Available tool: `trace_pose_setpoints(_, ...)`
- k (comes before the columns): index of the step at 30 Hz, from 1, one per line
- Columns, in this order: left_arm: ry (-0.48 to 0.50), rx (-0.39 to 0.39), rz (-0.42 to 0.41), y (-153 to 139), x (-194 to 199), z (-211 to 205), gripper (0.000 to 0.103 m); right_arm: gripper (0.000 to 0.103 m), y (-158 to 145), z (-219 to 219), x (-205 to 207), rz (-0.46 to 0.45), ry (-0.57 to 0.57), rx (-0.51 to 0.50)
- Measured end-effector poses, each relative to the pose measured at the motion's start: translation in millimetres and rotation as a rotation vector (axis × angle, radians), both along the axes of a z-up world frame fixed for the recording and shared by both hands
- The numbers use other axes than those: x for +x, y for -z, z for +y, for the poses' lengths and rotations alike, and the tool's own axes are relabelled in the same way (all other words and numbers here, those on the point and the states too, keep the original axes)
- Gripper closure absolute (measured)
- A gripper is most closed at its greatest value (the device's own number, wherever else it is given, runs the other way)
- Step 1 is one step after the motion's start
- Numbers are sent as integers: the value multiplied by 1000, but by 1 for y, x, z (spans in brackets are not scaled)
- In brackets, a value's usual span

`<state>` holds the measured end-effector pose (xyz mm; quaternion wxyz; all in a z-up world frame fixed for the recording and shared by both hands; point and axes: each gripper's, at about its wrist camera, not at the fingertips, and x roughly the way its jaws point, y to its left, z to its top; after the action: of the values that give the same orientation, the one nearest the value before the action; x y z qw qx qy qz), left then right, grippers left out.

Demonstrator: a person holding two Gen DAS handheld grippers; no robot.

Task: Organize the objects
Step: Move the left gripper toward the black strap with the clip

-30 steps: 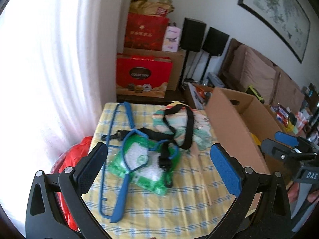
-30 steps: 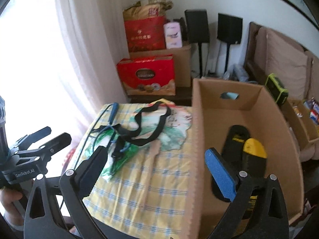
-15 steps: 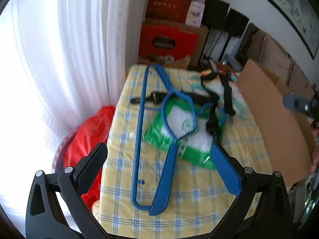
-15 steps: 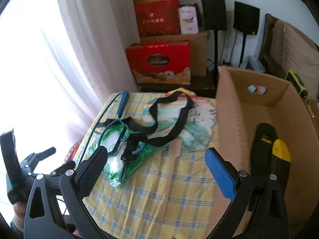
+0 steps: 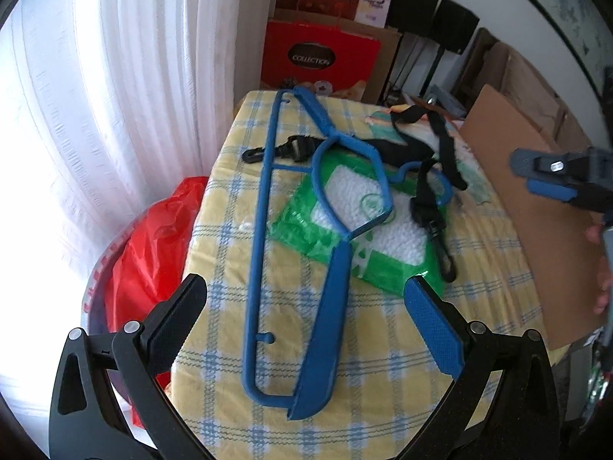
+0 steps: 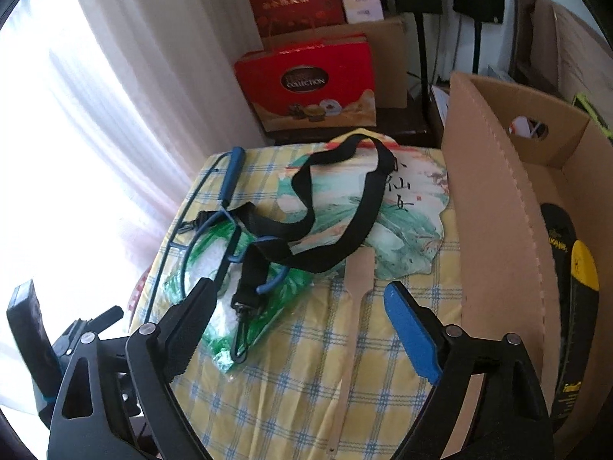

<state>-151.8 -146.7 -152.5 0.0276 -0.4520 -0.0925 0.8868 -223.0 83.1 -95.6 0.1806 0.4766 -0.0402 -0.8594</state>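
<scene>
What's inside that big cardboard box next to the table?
The cardboard box holds a black insole and a yellow-and-black insole lying on its floor. The near wall hides the floor's left part, so anything there stays unseen.

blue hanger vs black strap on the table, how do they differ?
The blue hanger is a rigid plastic frame lying flat; the black strap is soft webbing in a loose loop. The hanger runs along the curtain side of the table, while the strap drapes across the painted fan nearer the cardboard box. The hanger ends in a hook; the strap ends in clips. Both overlap the green packet.
</scene>
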Motion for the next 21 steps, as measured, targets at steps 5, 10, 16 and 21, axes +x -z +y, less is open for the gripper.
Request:
trace_pose_setpoints(5, 36, 42, 31, -11, -4, 10, 0, 32, 8, 14, -22, -54, 48, -33)
trace_pose_setpoints(10, 85, 54, 53, -18, -12, 31, 2, 40, 15, 18, -39, -92, 70, -40)
trace_pose_setpoints(16, 134, 50, 63, -21, -24, 54, 2, 55, 32, 13, -50, -159, 88, -68)
trace_pose_setpoints(21, 149, 37, 46, -17, -31, 63, 2, 56, 46, 12, -55, -227, 102, -142)
